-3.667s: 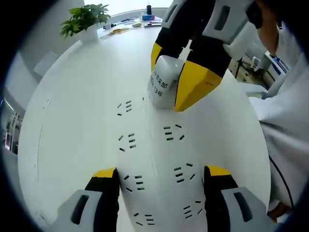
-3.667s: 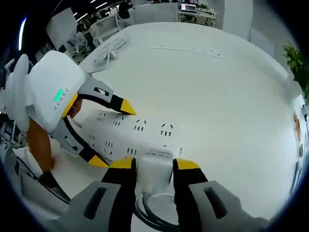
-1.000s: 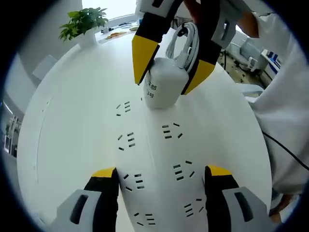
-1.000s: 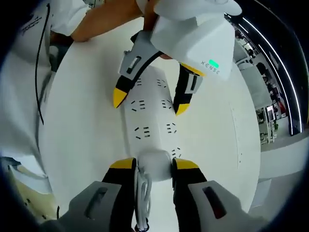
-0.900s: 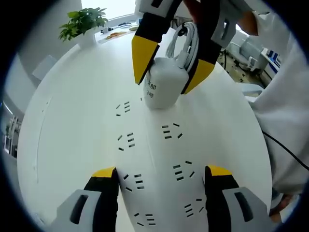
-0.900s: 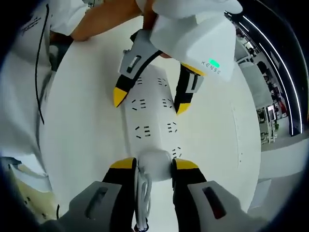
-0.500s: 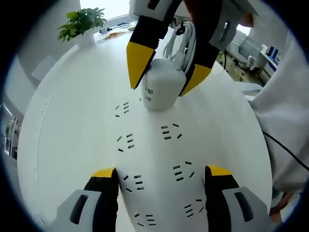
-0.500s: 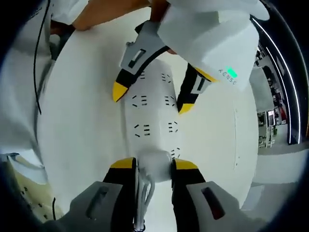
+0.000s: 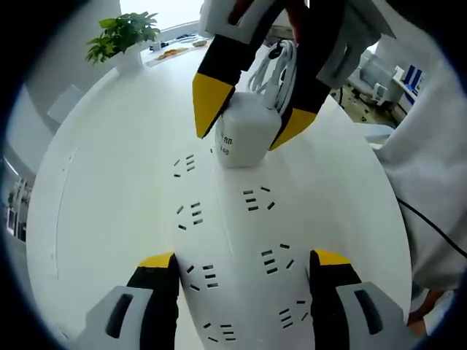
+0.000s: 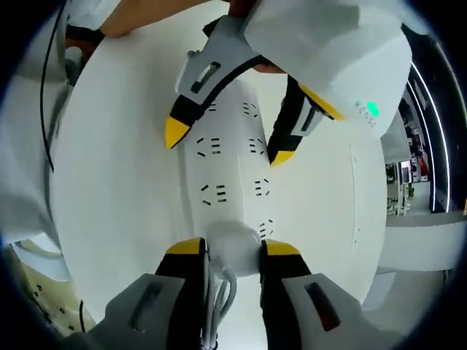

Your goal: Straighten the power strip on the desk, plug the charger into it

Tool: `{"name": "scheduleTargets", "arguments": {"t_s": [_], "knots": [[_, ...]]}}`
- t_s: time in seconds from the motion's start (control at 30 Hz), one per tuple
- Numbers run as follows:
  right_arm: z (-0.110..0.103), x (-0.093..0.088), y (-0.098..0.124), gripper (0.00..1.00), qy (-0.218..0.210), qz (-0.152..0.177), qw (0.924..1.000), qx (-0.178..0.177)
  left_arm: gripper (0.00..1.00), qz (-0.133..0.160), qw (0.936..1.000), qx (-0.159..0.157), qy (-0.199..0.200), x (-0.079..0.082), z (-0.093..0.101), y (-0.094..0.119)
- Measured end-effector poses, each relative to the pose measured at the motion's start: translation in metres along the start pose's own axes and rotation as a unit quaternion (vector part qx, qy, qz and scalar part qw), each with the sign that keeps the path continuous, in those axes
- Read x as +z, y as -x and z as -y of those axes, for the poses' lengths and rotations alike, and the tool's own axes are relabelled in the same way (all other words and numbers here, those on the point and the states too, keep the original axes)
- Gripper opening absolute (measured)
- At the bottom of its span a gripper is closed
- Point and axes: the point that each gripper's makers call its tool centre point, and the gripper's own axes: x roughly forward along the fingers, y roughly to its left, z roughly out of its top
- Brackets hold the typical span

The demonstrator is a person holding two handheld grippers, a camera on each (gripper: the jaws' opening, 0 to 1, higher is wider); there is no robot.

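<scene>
Showing a potted plant (image 9: 125,30) at the far tabletop (image 9: 95,146) edge in the left gripper view; showing a dangling cord (image 10: 219,292) in the right gripper view. Lying flat, the power strip (image 9: 233,240) running lengthwise straight ahead between the left gripper (image 9: 237,266) jaws, spread wide astride it. Standing upright at the strip's far end, the charger (image 10: 232,248), clamped between the right gripper (image 10: 232,249) jaws.

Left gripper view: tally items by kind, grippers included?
Grippers: 2, left gripper and right gripper
Power strip: 1
Charger: 1
Coiled white cable: 1
Potted plant: 1
Total: 6
</scene>
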Motion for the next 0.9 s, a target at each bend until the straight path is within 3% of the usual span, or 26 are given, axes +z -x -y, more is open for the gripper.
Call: {"name": "scheduleTargets", "arguments": {"t_s": [0.13,0.27,0.3,0.6,0.9], "knots": [[0.0008,-0.0019,-0.0003,0.25,-0.003,0.005,0.9999,0.013,0.74,0.001,1.0,0.0,0.0,0.0003,-0.0005,-0.0002],[-0.0012,-0.0007,-0.0033,0.27,-0.004,0.013,0.9999,0.004,0.74,0.001,1.0,-0.001,-0.001,0.0004,-0.001,-0.0004],[-0.0008,0.0005,-0.0057,0.27,0.023,0.018,0.9996,0.001,0.74,0.001,1.0,-0.001,-0.001,0.0003,-0.0011,-0.0004],[-0.0043,0.0005,-0.0071,0.29,0.022,0.021,0.9995,0.008,0.74,0.001,1.0,-0.001,0.0,-0.0004,-0.0024,-0.0007],[-0.0078,0.0018,-0.0038,0.29,-0.005,0.025,0.9996,0.007,0.73,0.003,0.9999,-0.004,-0.009,0.0005,-0.0022,0.0]]}}
